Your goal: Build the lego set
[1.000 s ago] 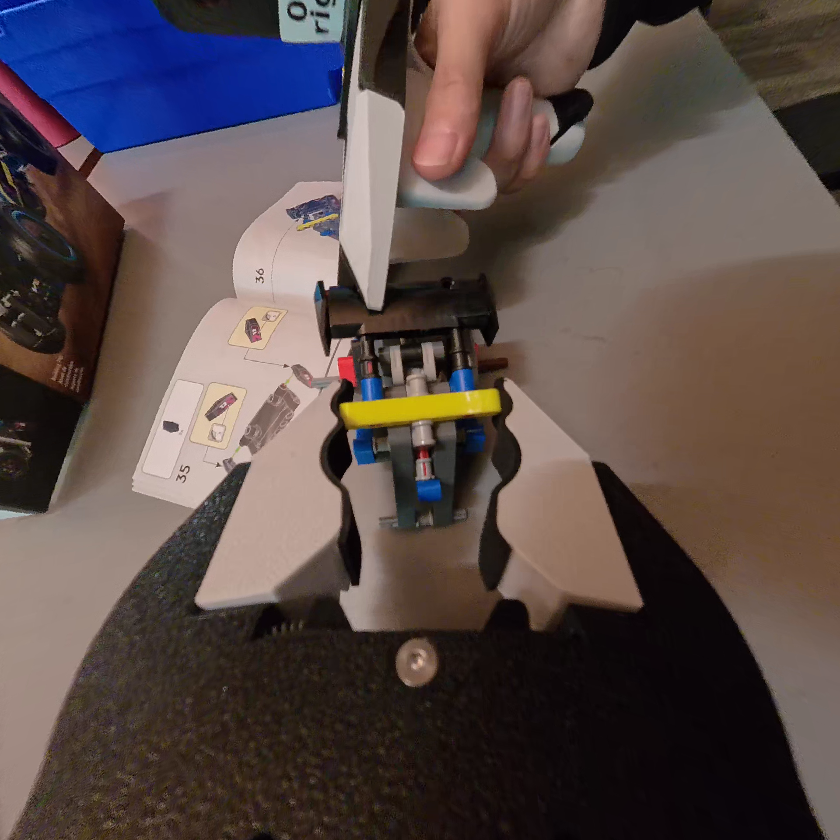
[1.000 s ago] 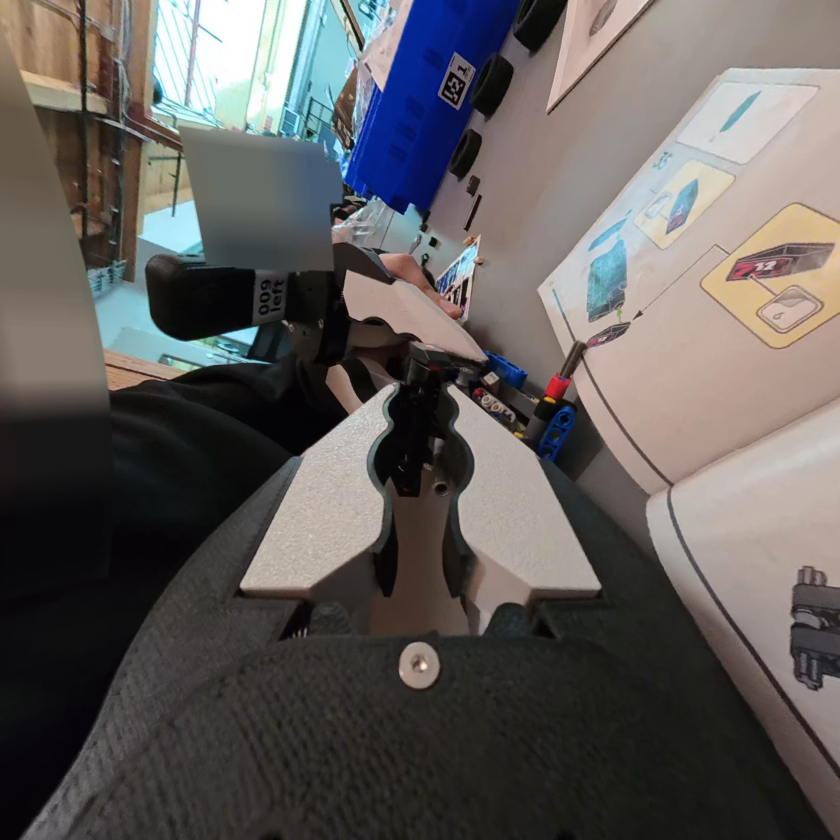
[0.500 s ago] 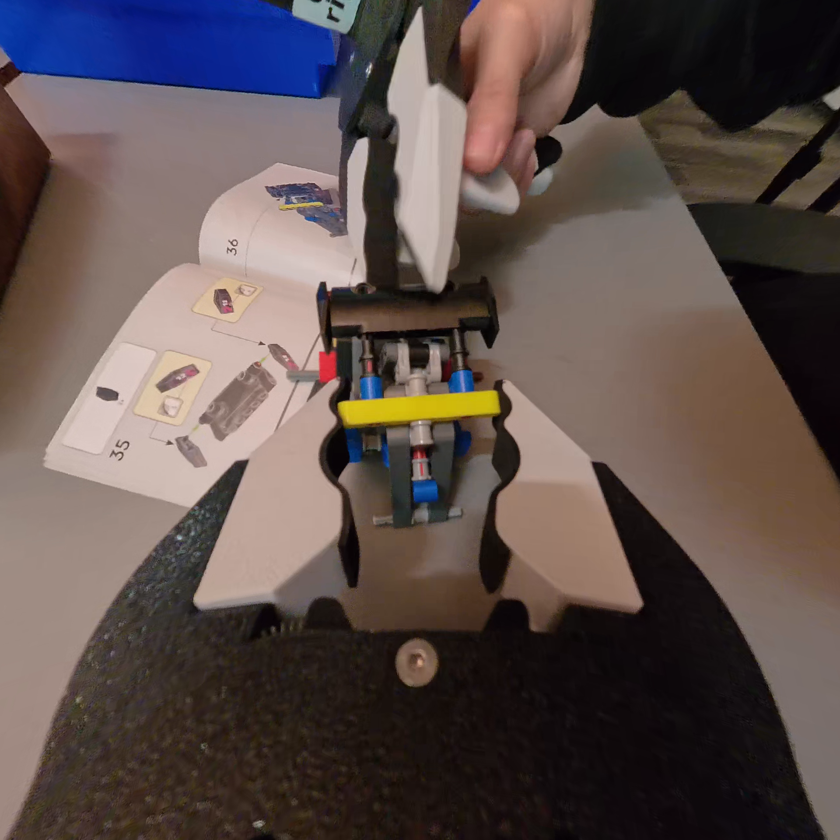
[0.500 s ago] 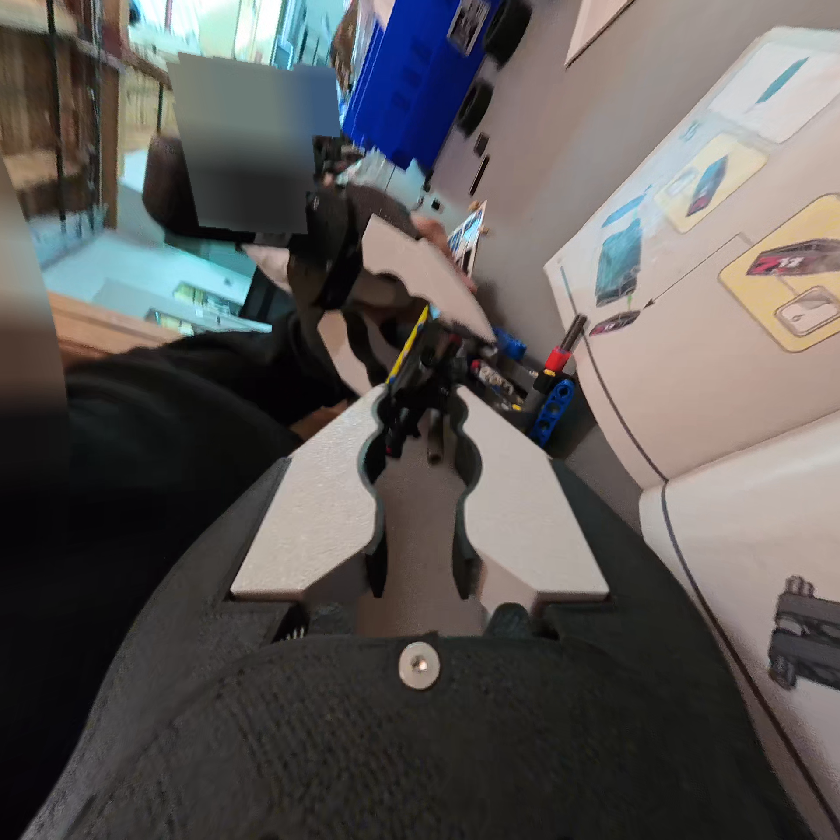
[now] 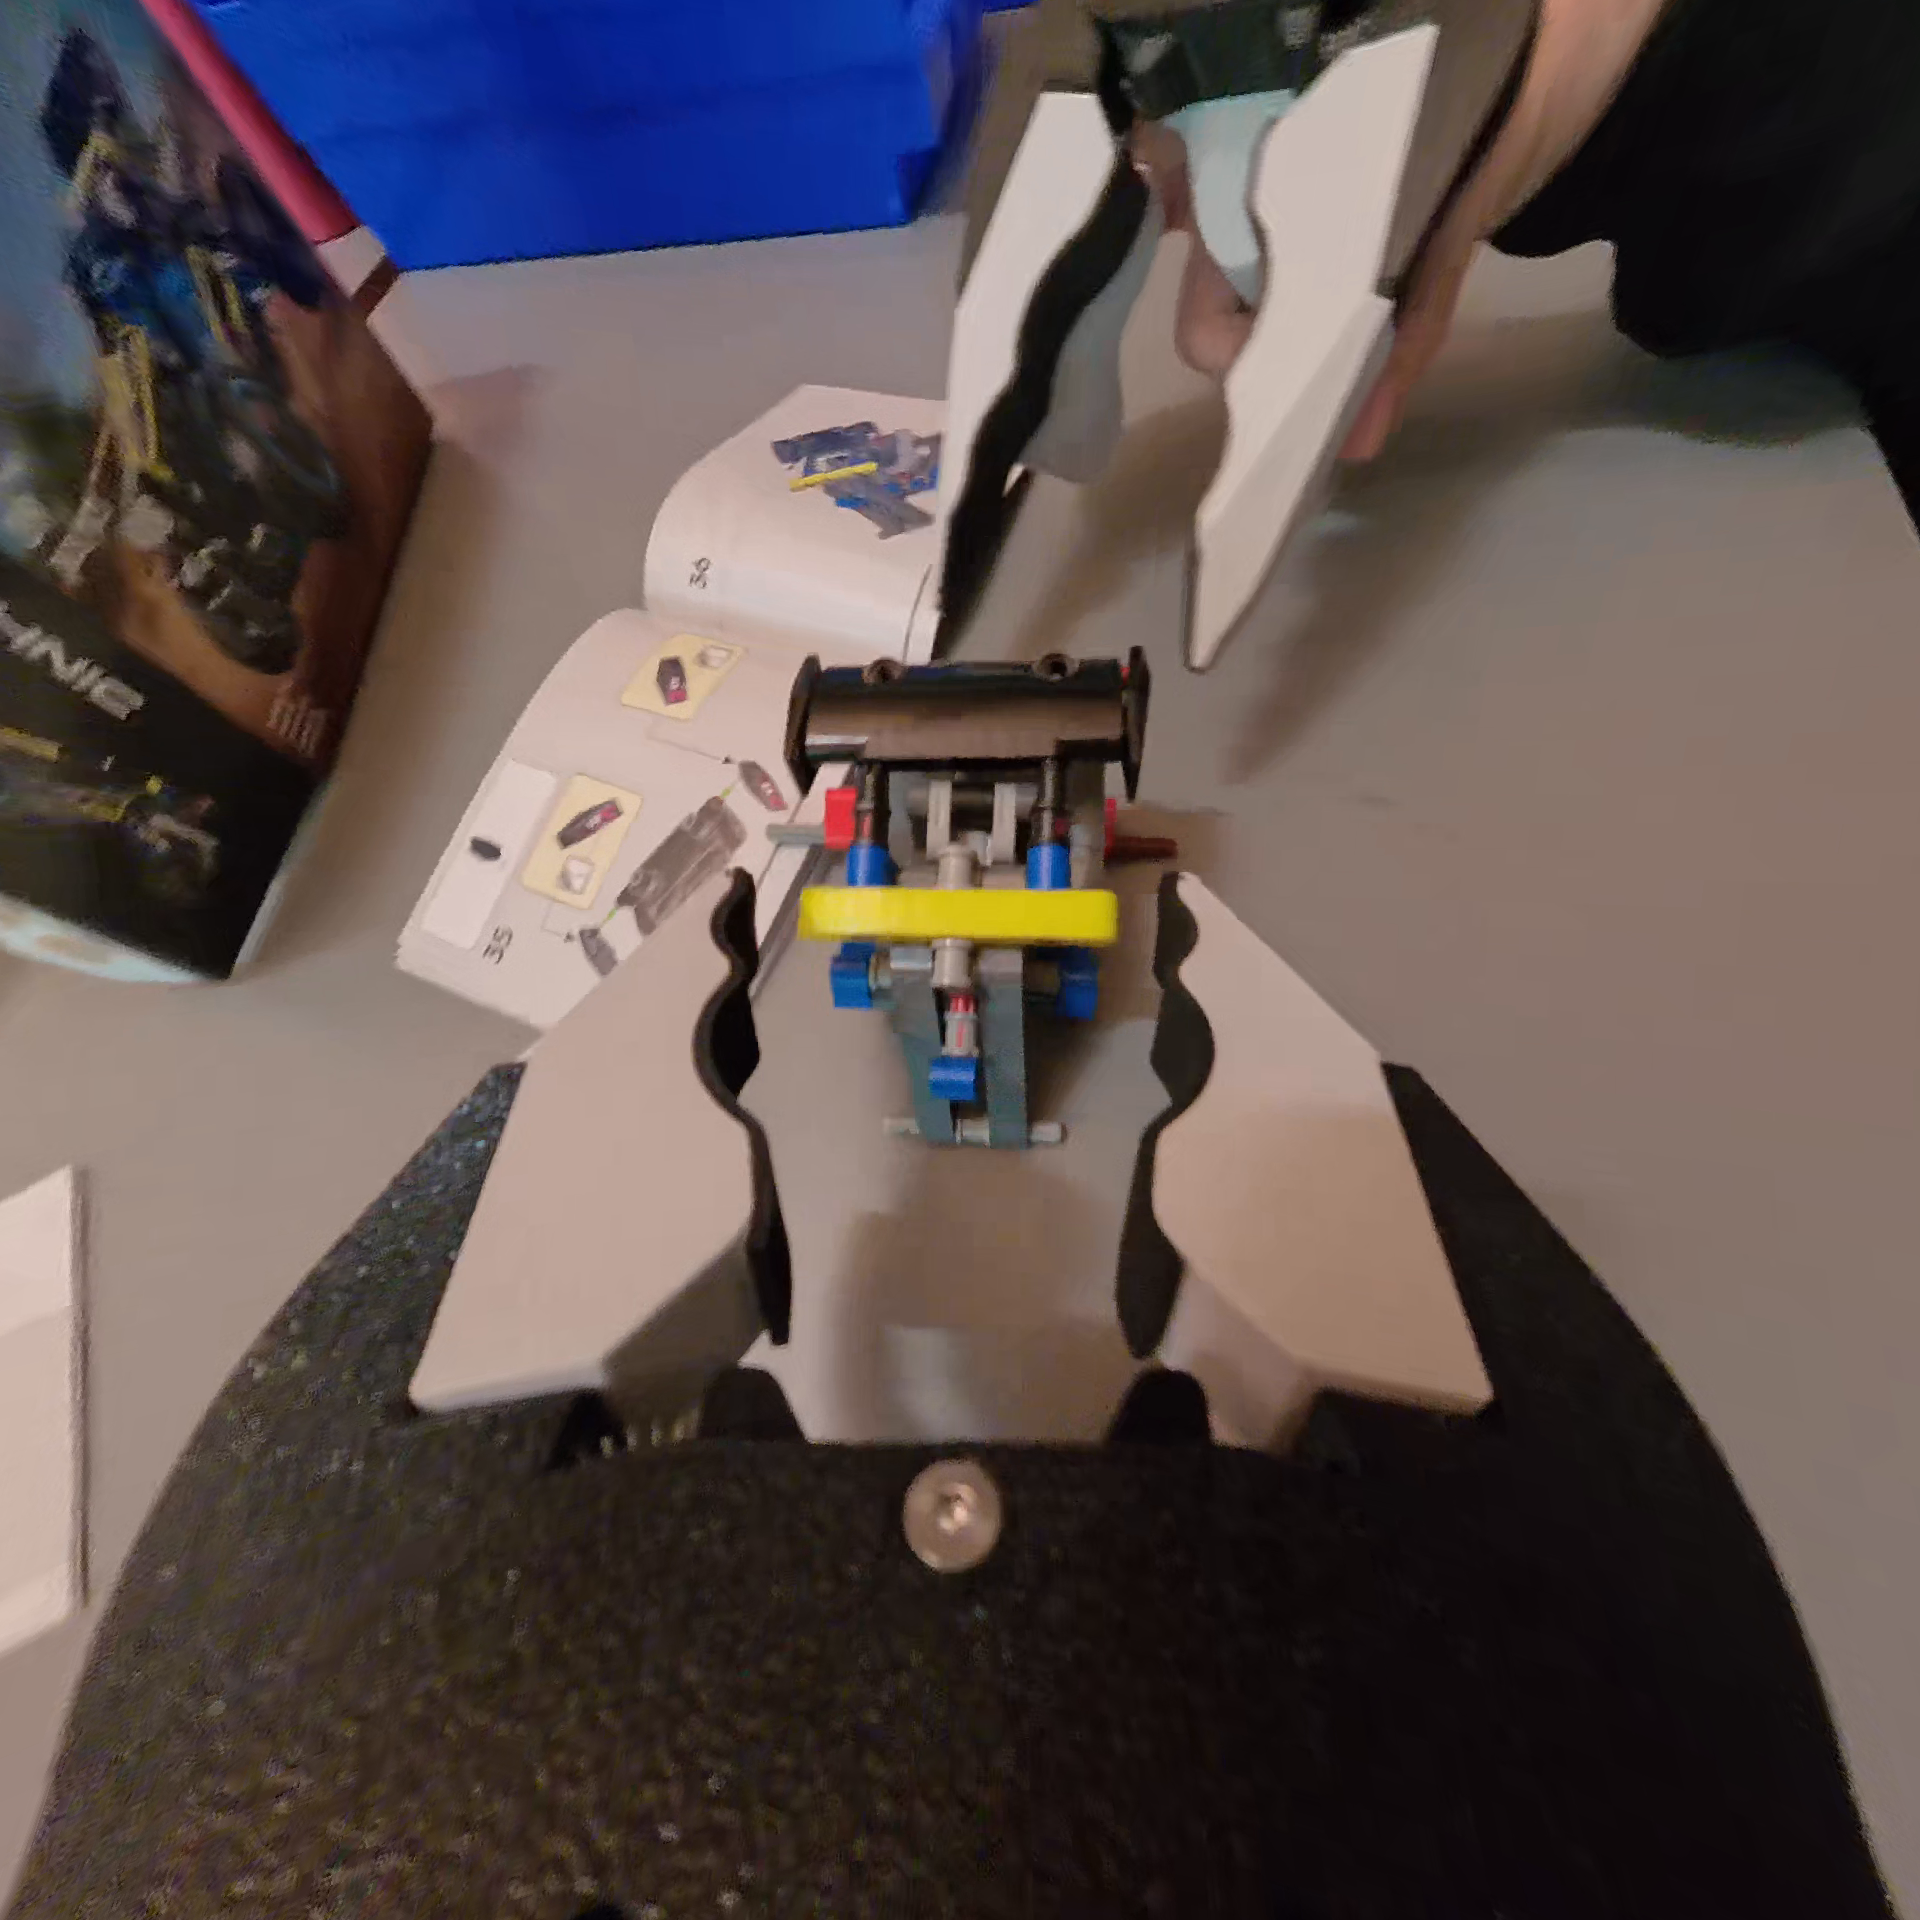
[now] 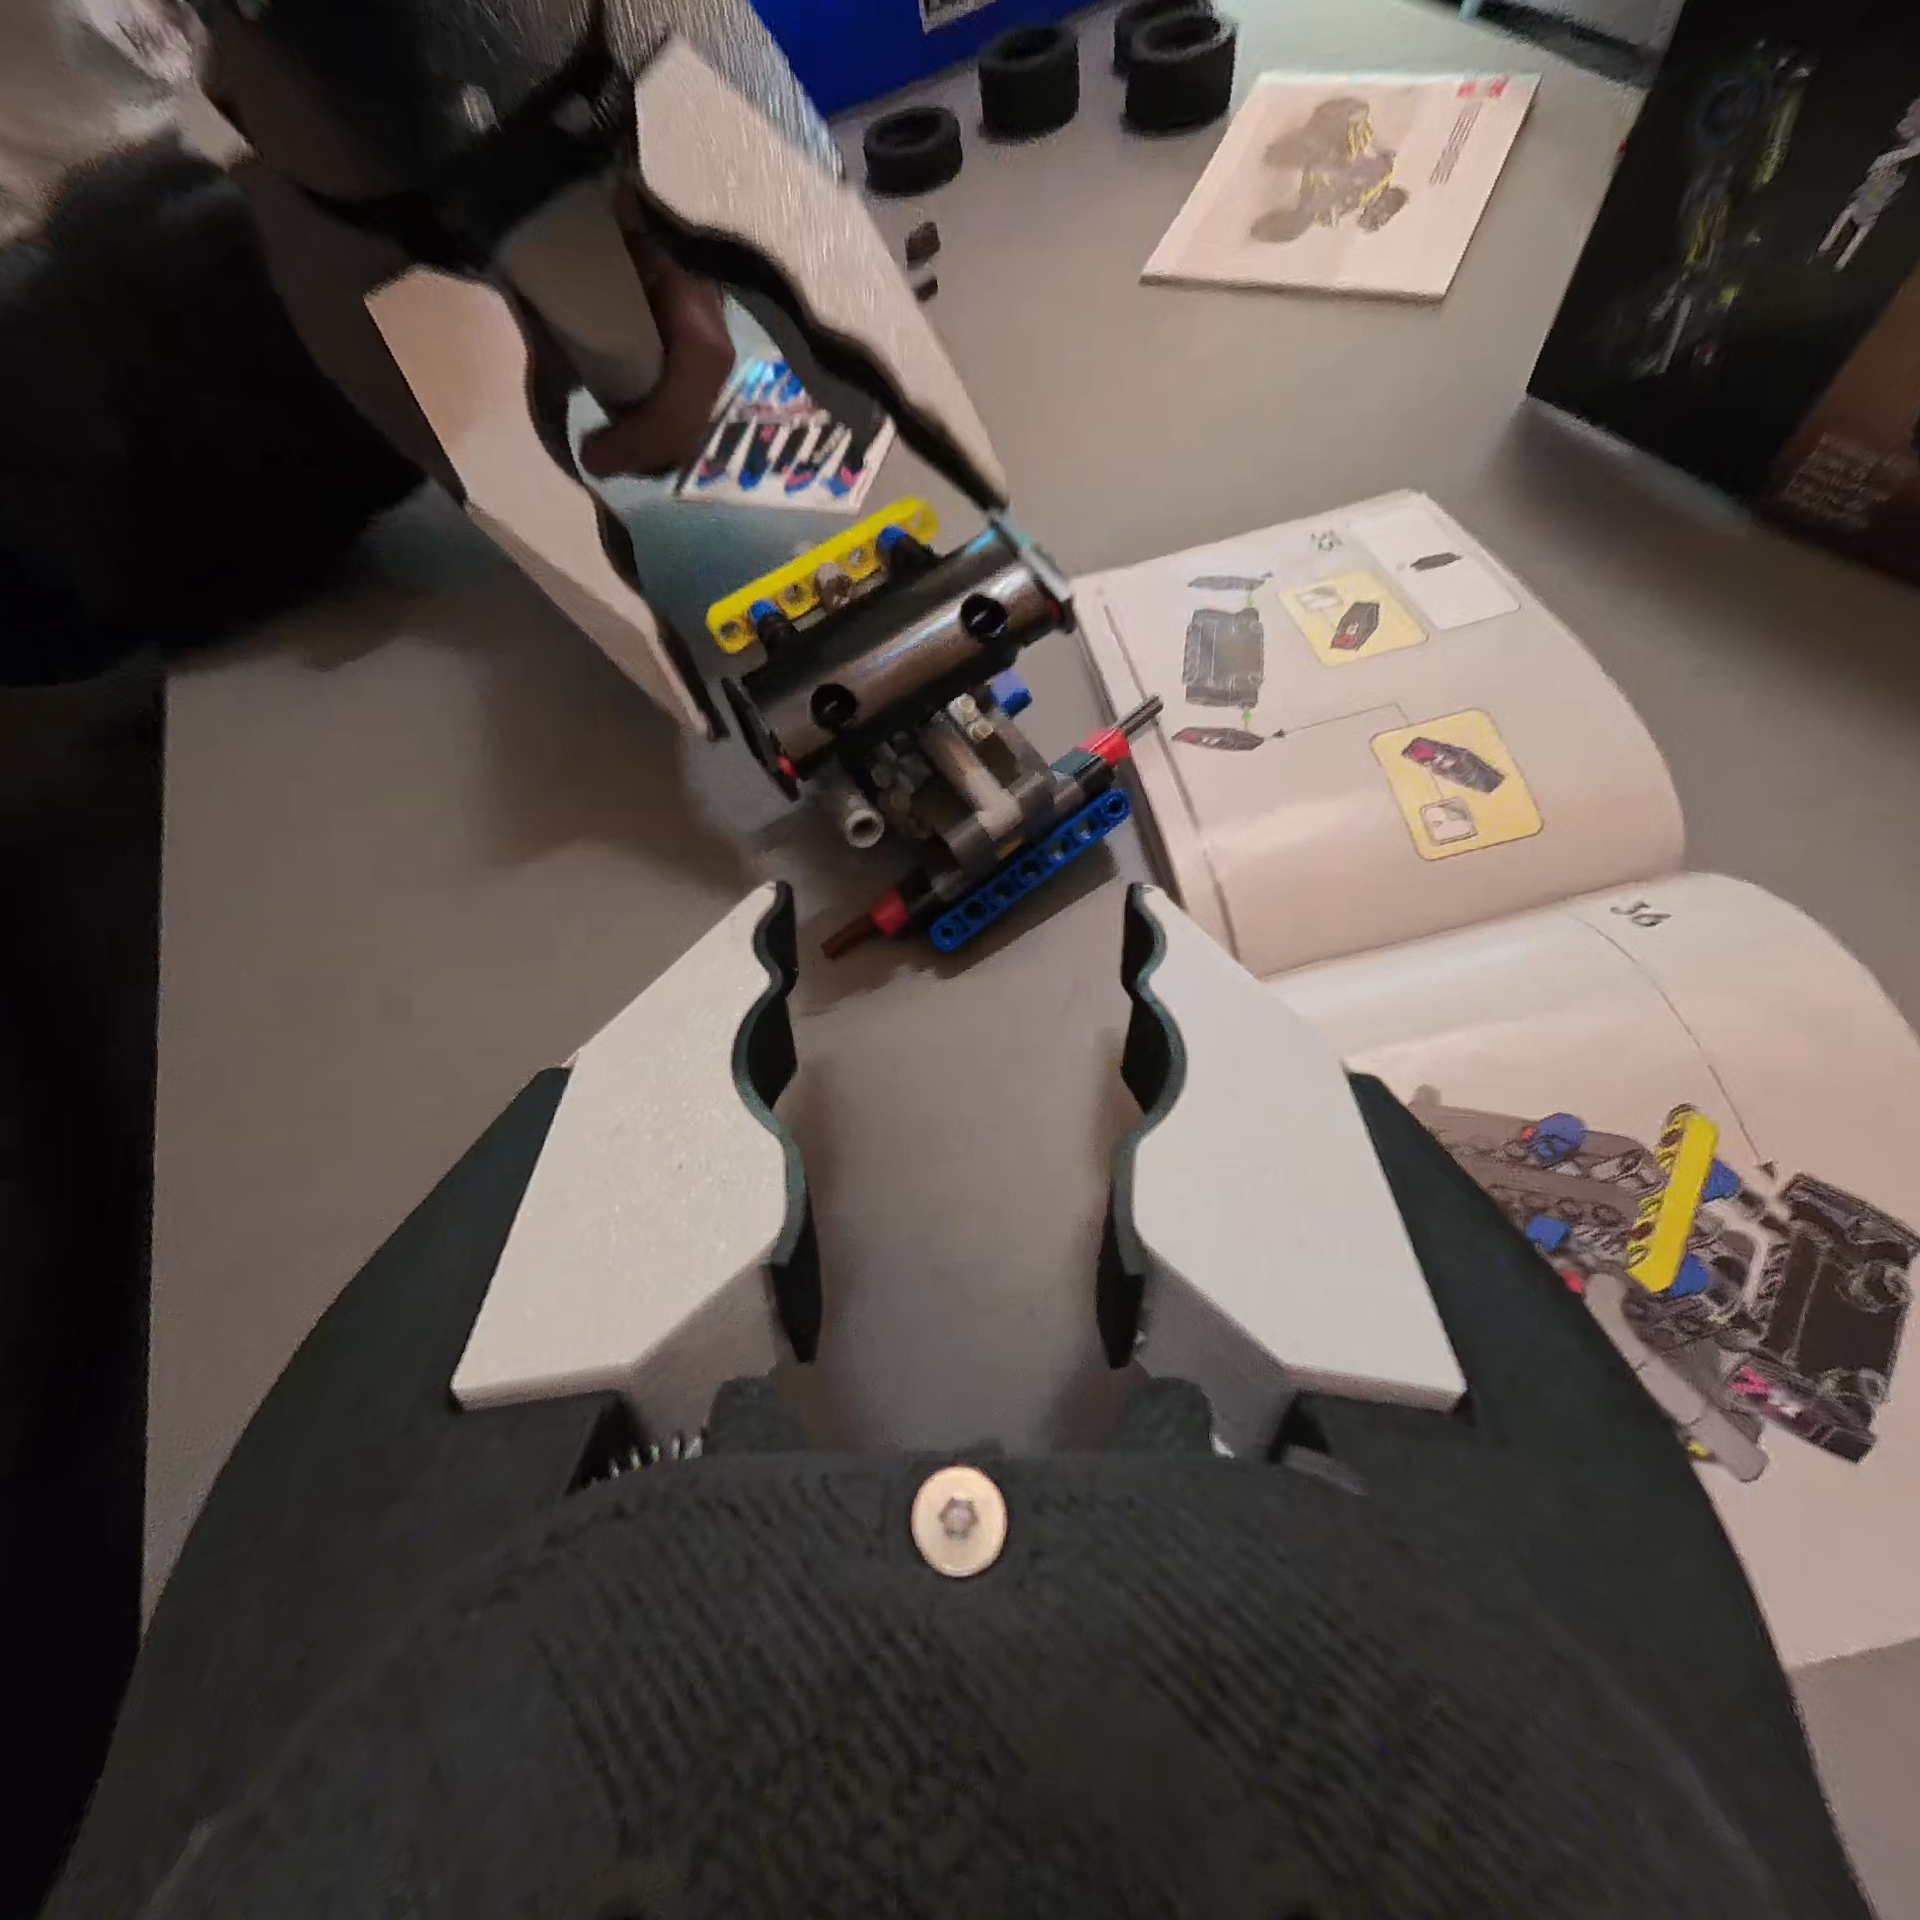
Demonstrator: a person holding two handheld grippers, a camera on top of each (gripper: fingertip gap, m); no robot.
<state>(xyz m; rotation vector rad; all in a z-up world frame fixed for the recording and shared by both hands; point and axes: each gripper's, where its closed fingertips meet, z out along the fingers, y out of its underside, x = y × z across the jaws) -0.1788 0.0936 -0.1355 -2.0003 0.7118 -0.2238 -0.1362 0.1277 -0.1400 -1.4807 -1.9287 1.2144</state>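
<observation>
Now your left gripper (image 5: 951,904) has its jaws apart around the small black, yellow and blue brick-built car chassis (image 5: 961,862) without pressing it, so it rests on the grey bench (image 5: 1507,935), while your right gripper (image 6: 956,914) waits near with jaws apart.

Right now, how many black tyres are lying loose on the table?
3, near the blue bin at the table's far edge: one nearest, one behind it, one rightmost. More may be hidden beyond the picture's top edge.

— Where does the small grey, black and yellow brick-built assembly (image 5: 961,914) sit?

— On the grey tabletop (image 5: 1507,935), between the left gripper's (image 5: 954,904) parted fingers, touching neither.

— And around it?

— The open white paper instruction booklet (image 5: 623,821) lies just left; the blue plastic bin (image 5: 582,114) stands behind.
</observation>
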